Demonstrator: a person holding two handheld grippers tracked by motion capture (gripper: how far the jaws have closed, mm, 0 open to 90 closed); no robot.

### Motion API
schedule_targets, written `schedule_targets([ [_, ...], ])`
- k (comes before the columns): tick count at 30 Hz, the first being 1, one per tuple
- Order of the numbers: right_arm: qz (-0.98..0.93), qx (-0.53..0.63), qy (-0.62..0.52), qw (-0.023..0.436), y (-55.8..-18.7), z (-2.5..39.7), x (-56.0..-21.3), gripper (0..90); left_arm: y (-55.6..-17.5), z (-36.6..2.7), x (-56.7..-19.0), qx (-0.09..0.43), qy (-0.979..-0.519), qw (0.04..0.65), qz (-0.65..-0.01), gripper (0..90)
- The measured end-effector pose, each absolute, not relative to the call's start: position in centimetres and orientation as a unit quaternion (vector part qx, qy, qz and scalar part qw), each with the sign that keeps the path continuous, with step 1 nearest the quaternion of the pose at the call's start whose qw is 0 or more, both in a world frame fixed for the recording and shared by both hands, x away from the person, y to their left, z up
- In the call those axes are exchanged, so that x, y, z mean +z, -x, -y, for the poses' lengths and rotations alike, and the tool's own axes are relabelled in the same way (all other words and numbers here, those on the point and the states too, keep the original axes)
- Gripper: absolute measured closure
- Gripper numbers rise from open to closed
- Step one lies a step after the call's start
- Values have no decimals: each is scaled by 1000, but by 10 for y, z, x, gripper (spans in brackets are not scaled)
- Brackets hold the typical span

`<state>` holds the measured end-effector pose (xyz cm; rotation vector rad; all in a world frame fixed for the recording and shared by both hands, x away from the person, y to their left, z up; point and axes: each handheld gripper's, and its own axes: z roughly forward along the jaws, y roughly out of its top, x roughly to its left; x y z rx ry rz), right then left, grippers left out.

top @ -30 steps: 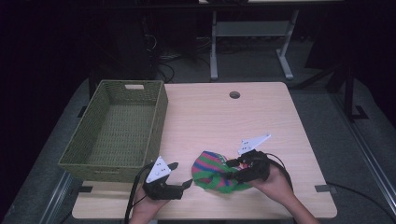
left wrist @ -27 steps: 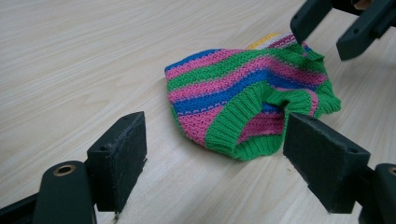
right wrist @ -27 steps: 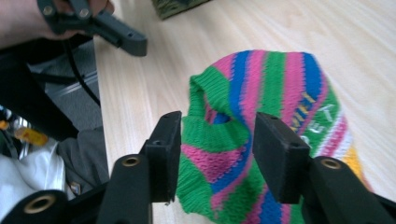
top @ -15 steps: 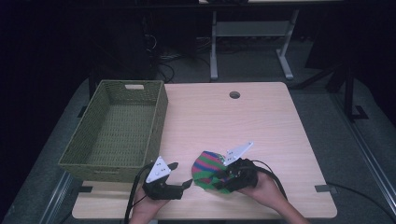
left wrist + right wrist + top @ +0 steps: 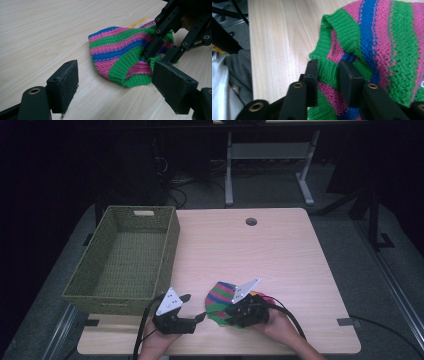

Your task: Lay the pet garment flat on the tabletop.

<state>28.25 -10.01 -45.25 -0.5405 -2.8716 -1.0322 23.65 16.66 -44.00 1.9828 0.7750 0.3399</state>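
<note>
One item in play: a striped knit hat lying flat on the table, well apart from the green wicker basket, off the basket's near right corner. Basket holds nothing that I can make out, so judged from this the hat is not yet put away; the work looks to be at the grasping stage, with lifting and carrying left to do.

Right gripper: jaws closed onto the hat's green ribbed cuff, fabric pinched between them, at the hat edge farthest from the basket's back wall. Hat body not lifted as far as I can tell.

Left gripper: jaws spread wide, nothing between them, low over the table between basket and hat, pointed at the cuff but apart from it.
</note>
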Motion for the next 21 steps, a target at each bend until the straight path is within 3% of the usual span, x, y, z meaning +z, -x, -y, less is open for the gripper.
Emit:
schedule_targets([
  [9,923,-337,183,12,-281,102,-452,808,-237,-167,-440,138,-809,474,-318,211],
  [21,910,-366,192,23,-281,111,-431,823,-238,-167,-440,131,-809,479,-315,212],
])
